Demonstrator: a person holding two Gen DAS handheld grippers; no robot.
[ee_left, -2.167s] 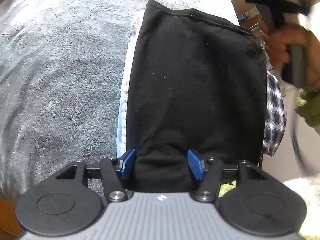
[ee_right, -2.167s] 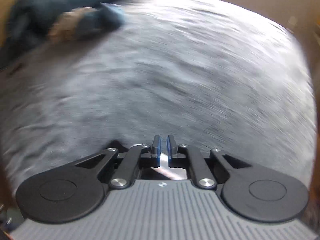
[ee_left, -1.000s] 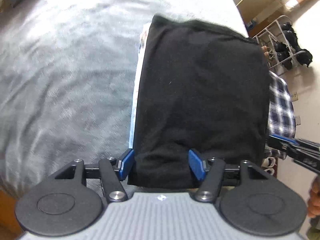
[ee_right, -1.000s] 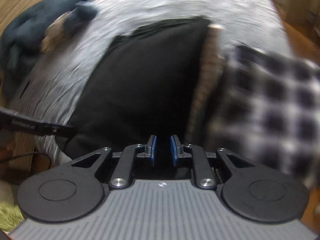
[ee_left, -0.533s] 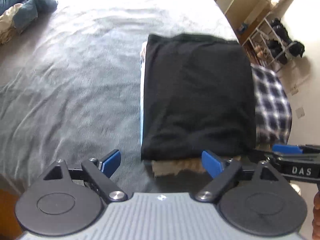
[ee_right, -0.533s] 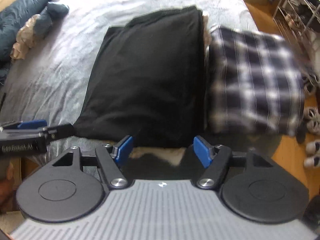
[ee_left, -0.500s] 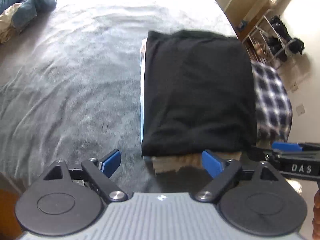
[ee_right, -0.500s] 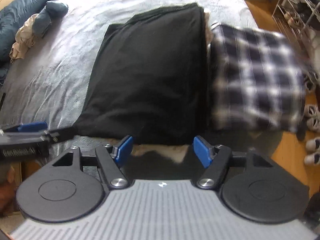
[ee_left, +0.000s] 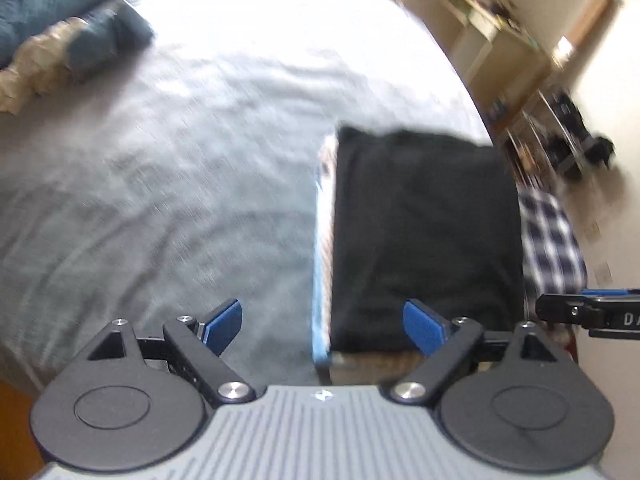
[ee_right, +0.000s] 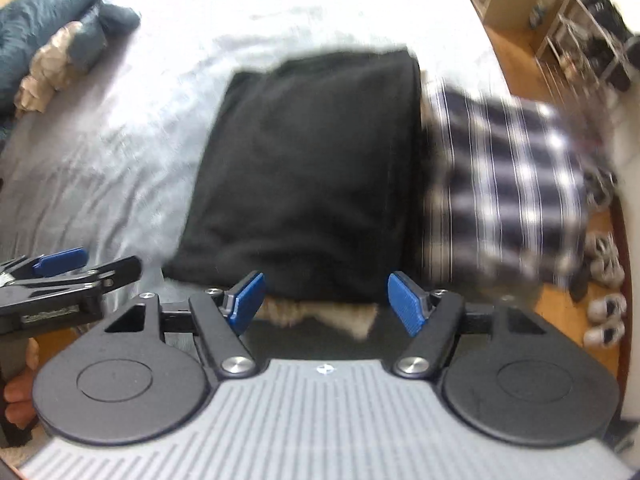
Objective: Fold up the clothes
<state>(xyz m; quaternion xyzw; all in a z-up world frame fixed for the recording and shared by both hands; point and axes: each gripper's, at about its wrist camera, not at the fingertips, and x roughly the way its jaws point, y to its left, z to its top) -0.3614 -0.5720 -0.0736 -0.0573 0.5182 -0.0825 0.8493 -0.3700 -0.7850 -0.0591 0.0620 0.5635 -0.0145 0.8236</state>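
Observation:
A folded black garment (ee_left: 424, 232) (ee_right: 312, 168) lies flat on the grey bed cover (ee_left: 160, 200), on top of a pale blue and tan patterned cloth (ee_left: 320, 264) whose edges stick out. A folded plaid shirt (ee_right: 508, 184) (ee_left: 552, 232) lies right beside it. My left gripper (ee_left: 324, 322) hangs open above the garment's near left corner, holding nothing. My right gripper (ee_right: 326, 302) is open over the garment's near edge, clear of the cloth. Each view shows the other gripper's fingers (ee_right: 116, 270) (ee_left: 560, 308) at its side.
A teal duvet with a beige bundle (ee_left: 80, 44) (ee_right: 60, 8) lies at the far left of the bed. Past the bed's right edge are a shoe rack (ee_right: 592, 32), shelves (ee_left: 500, 44) and shoes (ee_right: 604, 264) on the wooden floor.
Both grippers opened, let go of the black garment and pulled up and back from it. The garment now rests flat on the stack.

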